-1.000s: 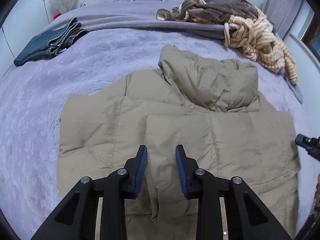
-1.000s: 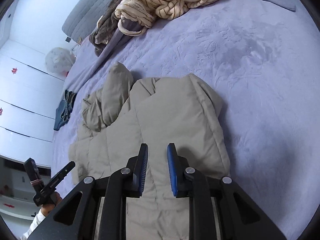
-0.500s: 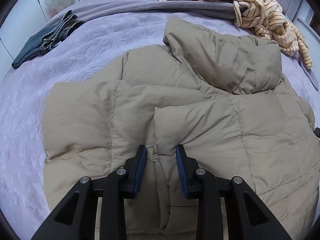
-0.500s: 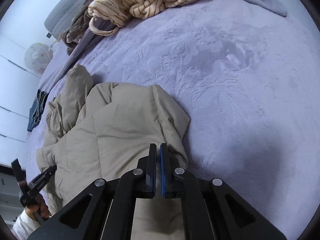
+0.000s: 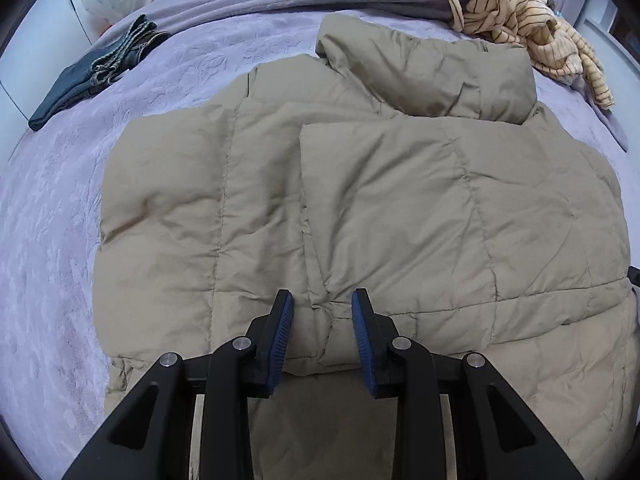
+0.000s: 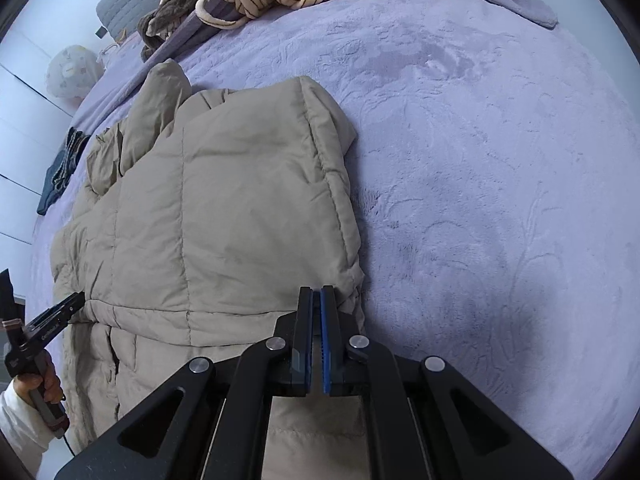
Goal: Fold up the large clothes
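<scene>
**Left wrist view: tan puffer jacket spread on lilac bed**

Tan puffer jacket lying flat mid-bed on lilac bedspread, long axis running from near edge toward headboard, hood pointing at headboard. Sleeves folded across body. Left gripper spread apart, hovering over near part of jacket, grasping nothing. Right gripper clenched on jacket's right edge fabric. Folded jeans near bed's far left edge; striped sweater heaped at far right corner.

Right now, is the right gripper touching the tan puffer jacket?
Touching. The right wrist view shows the right gripper with jaws nearly shut, pinching the folded edge of the tan puffer jacket.
</scene>
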